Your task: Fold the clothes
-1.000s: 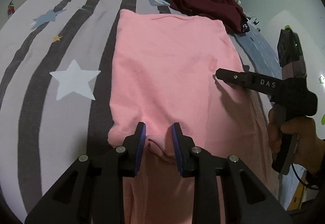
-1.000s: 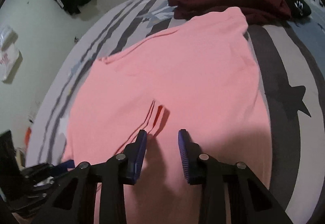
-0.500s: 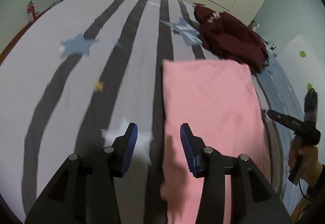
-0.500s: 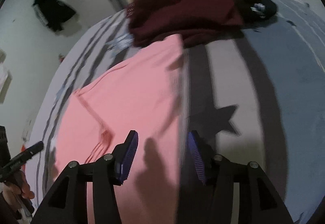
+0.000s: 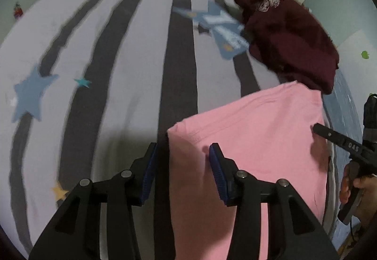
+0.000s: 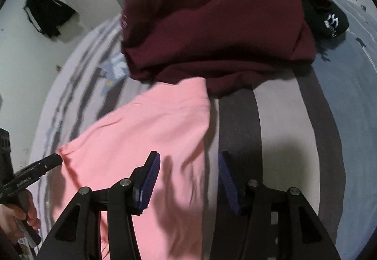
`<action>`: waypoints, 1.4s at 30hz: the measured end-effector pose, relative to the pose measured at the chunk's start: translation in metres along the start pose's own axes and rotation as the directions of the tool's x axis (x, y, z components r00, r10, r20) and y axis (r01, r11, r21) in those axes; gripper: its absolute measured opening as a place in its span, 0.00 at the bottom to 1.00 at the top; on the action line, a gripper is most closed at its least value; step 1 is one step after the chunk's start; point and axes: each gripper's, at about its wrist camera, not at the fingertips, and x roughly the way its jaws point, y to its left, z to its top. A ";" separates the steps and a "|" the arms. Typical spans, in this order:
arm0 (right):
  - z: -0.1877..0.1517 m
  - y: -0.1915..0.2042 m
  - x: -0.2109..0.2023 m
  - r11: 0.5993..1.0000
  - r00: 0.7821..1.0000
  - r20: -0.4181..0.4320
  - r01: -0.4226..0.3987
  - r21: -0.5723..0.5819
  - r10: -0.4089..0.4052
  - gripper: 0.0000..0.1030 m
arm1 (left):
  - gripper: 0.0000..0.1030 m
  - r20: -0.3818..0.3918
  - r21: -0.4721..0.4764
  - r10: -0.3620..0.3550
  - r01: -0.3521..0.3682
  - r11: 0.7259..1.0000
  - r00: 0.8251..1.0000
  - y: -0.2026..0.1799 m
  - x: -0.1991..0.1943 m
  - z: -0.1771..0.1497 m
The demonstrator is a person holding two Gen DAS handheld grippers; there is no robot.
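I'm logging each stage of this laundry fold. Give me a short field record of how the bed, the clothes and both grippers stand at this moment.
surface: striped bedspread with star prints
garment in work: pink shirt, folded into a narrow panel, lying flat
other clothes: maroon sweatshirt heaped beyond the pink shirt; black cap at its right
left gripper: open, over the shirt's left edge, nothing pinched
right gripper: open, over the shirt's right edge, nothing pinched
fold state: side folds look done; no cross fold yet
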 end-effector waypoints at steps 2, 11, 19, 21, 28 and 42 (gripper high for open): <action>0.004 -0.005 0.010 0.999 1.000 -0.026 -0.005 0.039 0.006 0.47 | 0.40 -0.003 0.005 -0.008 0.008 1.000 1.000 -0.002 0.004 0.002; 0.024 0.001 0.021 0.999 0.998 -0.027 -0.050 0.010 0.050 0.21 | 0.10 -0.013 0.047 0.008 -0.007 0.999 1.000 -0.016 0.018 0.006; 0.023 0.013 -0.006 0.996 0.996 0.044 -0.073 -0.054 0.076 0.04 | 0.08 0.091 0.093 -0.025 0.016 0.996 0.996 -0.021 -0.014 0.000; 0.021 0.016 -0.022 0.994 0.993 0.078 -0.088 -0.066 0.093 0.04 | 0.08 0.122 0.095 -0.043 0.032 0.995 0.992 -0.024 -0.026 -0.003; -0.003 0.028 -0.100 0.975 0.961 0.195 -0.170 -0.144 0.197 0.04 | 0.08 0.237 0.102 -0.091 0.068 0.992 0.967 -0.044 -0.086 -0.029; -0.207 0.073 -0.263 0.914 0.929 0.121 -0.310 -0.263 0.350 0.04 | 0.08 0.255 0.057 -0.090 0.078 0.995 0.963 -0.068 -0.235 -0.263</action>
